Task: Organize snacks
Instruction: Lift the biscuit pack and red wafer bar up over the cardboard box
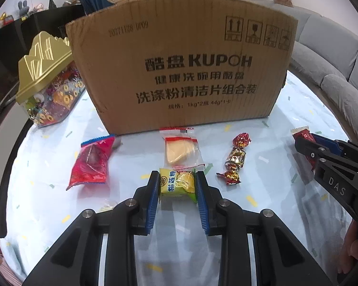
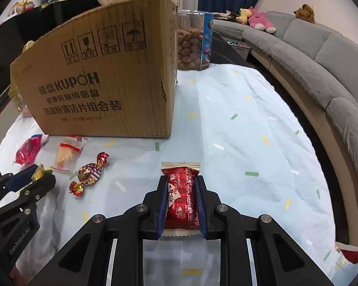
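Now the yellow candy point(image 1: 177, 183) is pinched by the left gripper point(image 1: 177, 186), the red bar point(image 2: 181, 199) by the right gripper point(image 2: 181, 200), and both should be lifted level over the box point(image 1: 181, 64) rim.

"KUPOH" on cardboard box point(image 1: 179, 71); "DAS" on right gripper point(image 1: 305, 146)

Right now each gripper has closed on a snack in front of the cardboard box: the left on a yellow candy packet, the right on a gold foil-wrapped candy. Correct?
One detail is wrong. The right gripper holds a red wrapped bar, as the right wrist view shows. The gold foil-wrapped candy lies untouched on the tablecloth. The left gripper does hold the yellow candy packet before the cardboard box.
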Demonstrator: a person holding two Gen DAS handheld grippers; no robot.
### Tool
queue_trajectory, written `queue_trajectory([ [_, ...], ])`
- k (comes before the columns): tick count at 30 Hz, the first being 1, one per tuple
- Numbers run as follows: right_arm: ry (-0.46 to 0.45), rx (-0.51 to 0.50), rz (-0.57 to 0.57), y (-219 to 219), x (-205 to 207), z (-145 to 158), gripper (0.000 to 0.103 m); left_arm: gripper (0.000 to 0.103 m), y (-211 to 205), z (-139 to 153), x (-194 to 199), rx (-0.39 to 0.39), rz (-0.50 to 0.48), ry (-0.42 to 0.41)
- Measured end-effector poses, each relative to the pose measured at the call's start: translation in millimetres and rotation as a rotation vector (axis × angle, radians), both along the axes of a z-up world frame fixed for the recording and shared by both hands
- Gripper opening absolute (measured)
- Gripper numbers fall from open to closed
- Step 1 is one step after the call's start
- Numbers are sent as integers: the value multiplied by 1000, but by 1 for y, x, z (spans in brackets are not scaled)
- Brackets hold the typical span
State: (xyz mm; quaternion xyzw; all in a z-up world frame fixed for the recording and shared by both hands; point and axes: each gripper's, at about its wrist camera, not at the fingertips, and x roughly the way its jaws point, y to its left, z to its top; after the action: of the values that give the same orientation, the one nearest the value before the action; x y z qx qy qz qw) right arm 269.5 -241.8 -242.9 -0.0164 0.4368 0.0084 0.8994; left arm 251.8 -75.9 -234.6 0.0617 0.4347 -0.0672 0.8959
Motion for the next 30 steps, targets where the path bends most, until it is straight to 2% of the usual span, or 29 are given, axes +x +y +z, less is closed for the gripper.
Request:
queue_trajectory([
  [11,-53,-27,13,4,-13,34,23,30,3,23,-5,-24,34,-12],
  [30,-132,-20,31,13,-38,98,23,30,19,93,-28,-39,72,-107],
])
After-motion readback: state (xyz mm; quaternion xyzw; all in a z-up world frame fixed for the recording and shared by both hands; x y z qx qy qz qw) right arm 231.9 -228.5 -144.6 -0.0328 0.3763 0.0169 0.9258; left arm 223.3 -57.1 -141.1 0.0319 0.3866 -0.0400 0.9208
